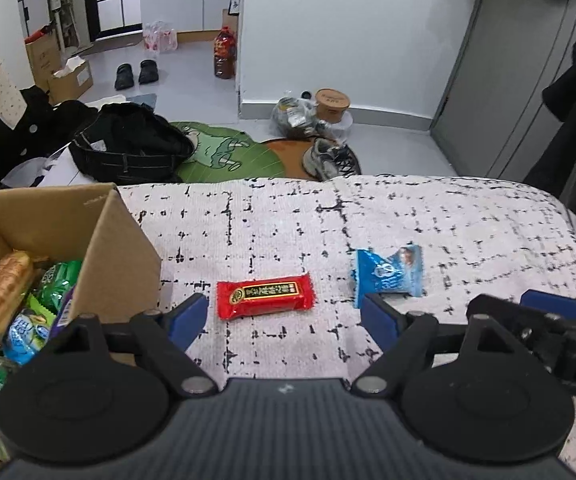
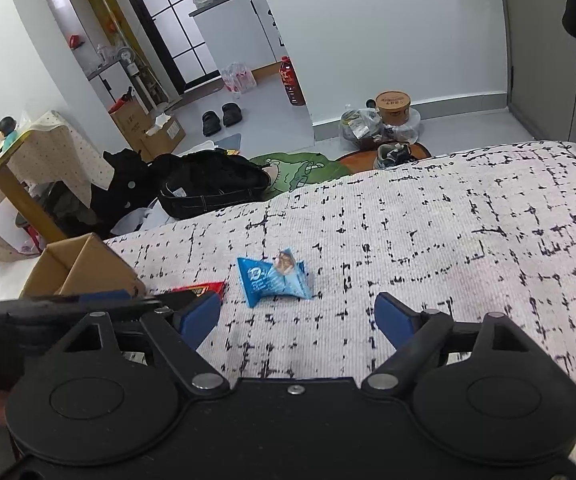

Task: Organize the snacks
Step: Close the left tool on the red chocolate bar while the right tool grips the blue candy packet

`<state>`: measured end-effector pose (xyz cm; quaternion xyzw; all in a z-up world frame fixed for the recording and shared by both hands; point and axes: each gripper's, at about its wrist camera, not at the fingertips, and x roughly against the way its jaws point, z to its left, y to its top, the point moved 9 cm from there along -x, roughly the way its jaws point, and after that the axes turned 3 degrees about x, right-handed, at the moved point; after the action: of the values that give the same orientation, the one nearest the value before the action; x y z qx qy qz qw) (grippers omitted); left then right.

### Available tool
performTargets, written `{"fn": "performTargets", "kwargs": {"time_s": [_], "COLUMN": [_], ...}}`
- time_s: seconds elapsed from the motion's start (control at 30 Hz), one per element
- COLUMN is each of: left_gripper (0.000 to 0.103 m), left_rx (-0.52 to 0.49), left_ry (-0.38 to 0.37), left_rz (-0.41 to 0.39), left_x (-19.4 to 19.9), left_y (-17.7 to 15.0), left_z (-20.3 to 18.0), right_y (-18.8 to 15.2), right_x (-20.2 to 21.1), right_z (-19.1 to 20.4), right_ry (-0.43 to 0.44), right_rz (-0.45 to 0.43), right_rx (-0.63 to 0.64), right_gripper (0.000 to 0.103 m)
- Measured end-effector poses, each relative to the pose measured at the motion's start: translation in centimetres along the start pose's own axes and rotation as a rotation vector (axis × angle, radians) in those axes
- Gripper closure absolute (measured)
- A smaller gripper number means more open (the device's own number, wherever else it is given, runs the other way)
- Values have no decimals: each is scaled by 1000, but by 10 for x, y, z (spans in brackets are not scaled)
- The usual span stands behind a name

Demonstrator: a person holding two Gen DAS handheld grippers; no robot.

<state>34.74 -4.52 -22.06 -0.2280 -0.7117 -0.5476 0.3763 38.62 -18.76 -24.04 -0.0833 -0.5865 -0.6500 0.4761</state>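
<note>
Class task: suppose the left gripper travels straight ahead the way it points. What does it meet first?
Most likely the red snack bar, lying between the open left gripper fingers' line on the patterned cloth; depth is uncertain.

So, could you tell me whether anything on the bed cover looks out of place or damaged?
Two snacks lie loose outside the cardboard box: a red snack bar flat, and a blue packet to its right, crumpled with one corner folded up. Nothing looks spilled or torn. Both grippers, left gripper and right gripper, have their jaws open and empty.

I see even, soft indoor light; faint shadows under the blue snack packet [image 1: 388, 274]; strong fisheye bending beyond it; focus sharp.
</note>
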Motion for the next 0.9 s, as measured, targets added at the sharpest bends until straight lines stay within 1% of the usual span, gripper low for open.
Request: {"fn": "performTargets", "kwargs": {"time_s": [0.23,0.43,0.67,0.73,0.77,0.87,0.9], "left_gripper": [22,22,22,26,30,35,39], "left_rx": [41,45,45,53,58,67,66], "left_ry": [52,88,105,102,100,90,89], "left_rz": [20,21,44,40,40,30,29], "left_x": [-21,-35,-54,-57,-59,-60,-60], "left_y": [0,2,-2,-1,-1,1,1], "left_z": [6,6,6,6,7,9,9], "right_y": [4,3,4,4,4,4,5], "right_x": [-20,-31,-40,-43,-45,-48,-49], "right_z": [-4,-7,-13,-13,-13,-10,-9], "right_ry": [24,37,38,38,38,42,44], "right_rz": [18,32,41,44,47,50,48], "right_rx": [-2,-17,-32,-34,-34,-30,-29], "right_gripper": [20,20,20,20,20,20,20]}}
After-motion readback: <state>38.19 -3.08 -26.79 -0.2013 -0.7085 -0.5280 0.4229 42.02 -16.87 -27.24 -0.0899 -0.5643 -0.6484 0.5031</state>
